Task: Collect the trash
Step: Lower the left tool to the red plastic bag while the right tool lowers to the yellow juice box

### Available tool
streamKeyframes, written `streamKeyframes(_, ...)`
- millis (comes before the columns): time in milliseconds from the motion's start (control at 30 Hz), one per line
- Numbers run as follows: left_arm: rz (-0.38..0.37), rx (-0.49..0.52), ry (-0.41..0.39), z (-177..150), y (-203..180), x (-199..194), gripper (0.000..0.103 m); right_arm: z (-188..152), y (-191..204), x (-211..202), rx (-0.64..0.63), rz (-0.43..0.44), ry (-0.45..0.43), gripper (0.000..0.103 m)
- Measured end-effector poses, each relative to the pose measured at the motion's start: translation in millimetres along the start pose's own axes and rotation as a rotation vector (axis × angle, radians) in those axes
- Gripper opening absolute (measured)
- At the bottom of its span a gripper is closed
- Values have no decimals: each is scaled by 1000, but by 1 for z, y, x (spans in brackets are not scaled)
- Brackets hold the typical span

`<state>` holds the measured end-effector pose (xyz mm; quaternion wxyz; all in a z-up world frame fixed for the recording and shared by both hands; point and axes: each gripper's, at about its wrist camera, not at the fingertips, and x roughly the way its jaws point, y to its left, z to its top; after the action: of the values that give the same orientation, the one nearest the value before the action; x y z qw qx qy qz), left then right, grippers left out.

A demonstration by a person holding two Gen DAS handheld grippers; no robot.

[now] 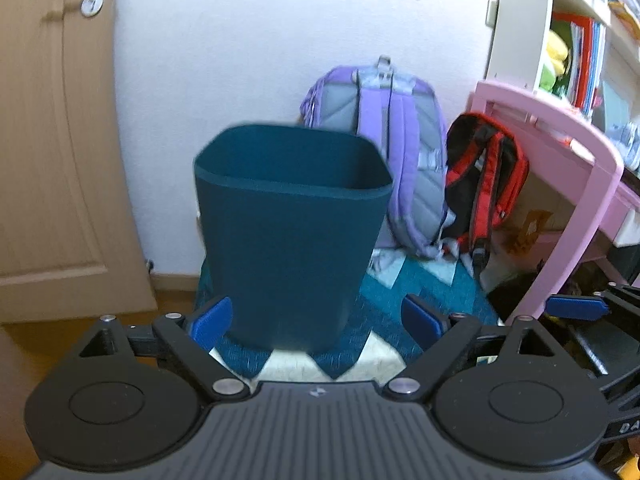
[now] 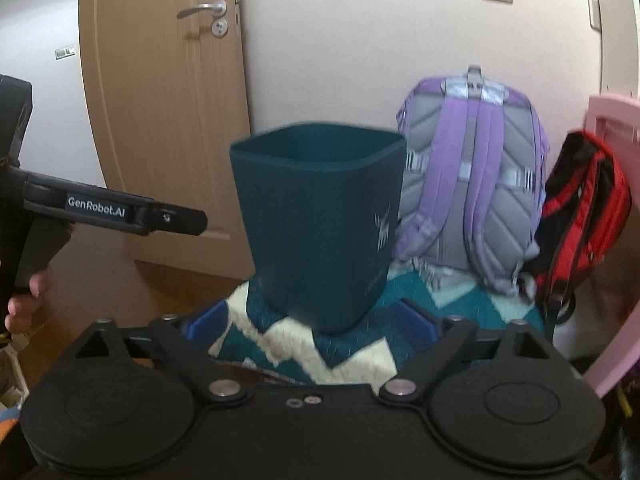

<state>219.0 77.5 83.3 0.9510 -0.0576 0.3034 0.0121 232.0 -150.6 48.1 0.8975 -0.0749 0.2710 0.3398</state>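
A dark teal waste bin (image 1: 292, 232) stands upright on a teal and white zigzag rug (image 1: 360, 360), just ahead of both grippers. Its inside is hidden from here. My left gripper (image 1: 316, 322) is open, its blue pads apart on either side of the bin's base, with nothing between them. In the right wrist view the bin (image 2: 320, 224) stands just as close, and my right gripper (image 2: 312, 320) is open and holds nothing. A black finger (image 2: 176, 220) of the left gripper reaches in from the left. No loose trash shows in either view.
A purple backpack (image 1: 384, 140) and a red and black backpack (image 1: 484, 180) lean against the white wall behind the bin. To the right stands a pink desk (image 1: 580, 168) under a bookshelf (image 1: 568, 40). A wooden door (image 1: 52, 140) is on the left. A hand (image 2: 24, 304) grips the left handle.
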Motion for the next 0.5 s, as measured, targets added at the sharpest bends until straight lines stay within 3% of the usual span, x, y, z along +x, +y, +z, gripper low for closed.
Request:
streamKeyframes(100, -12, -31, 26, -25, 4, 11, 103, -27, -3, 13, 8, 4, 33, 102)
streamKeyframes(267, -37, -107, 89, -68, 15, 40, 103, -71, -11, 42, 50, 10, 96, 103)
streamKeyframes(500, 6, -191, 254, -128, 29, 106, 103, -144, -29, 114, 86, -34, 263, 103)
